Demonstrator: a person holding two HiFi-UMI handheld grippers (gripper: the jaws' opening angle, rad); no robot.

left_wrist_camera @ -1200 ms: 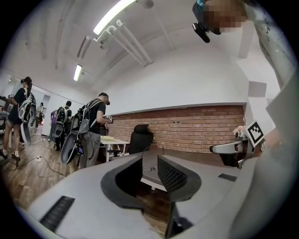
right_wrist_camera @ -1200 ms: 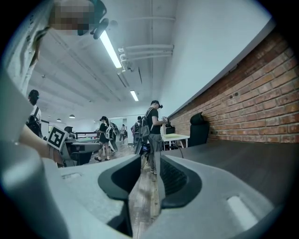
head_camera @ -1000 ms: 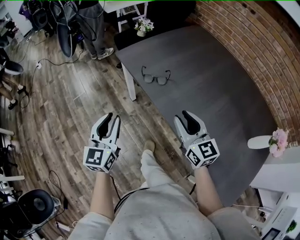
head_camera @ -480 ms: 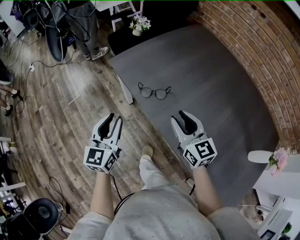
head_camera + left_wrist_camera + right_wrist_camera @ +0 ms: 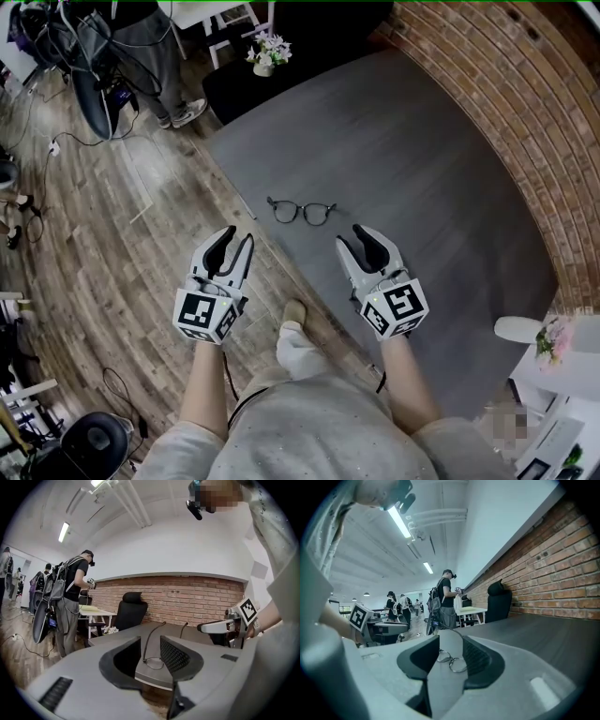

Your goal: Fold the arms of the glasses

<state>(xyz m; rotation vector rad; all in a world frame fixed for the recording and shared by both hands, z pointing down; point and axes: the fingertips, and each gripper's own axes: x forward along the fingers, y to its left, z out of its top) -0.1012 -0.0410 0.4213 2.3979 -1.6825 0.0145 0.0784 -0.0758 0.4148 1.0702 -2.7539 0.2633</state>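
Note:
Black-rimmed glasses (image 5: pixel 302 212) lie on the grey table (image 5: pixel 412 169) near its left edge, arms unfolded and pointing away from me. My left gripper (image 5: pixel 232 244) hangs over the wooden floor, below and left of the glasses. My right gripper (image 5: pixel 361 240) is over the table, just below and right of them. Both sets of jaws have just been opening and stand open with nothing between them. The glasses (image 5: pixel 153 660) show beyond the left jaws in the left gripper view, and the glasses (image 5: pixel 452 660) show ahead of the right jaws in the right gripper view.
A brick wall (image 5: pixel 525 103) curves round the table's right side. A small flower pot (image 5: pixel 262 54) stands at the table's far end beside a black chair (image 5: pixel 129 611). A person (image 5: pixel 70 602) with gear stands on the wooden floor (image 5: pixel 112 244). Pink flowers (image 5: pixel 553 339) sit at the right.
Both grippers have moved forward towards the glasses, the right one now close beside them. The jaws of both stand a little wider than before.

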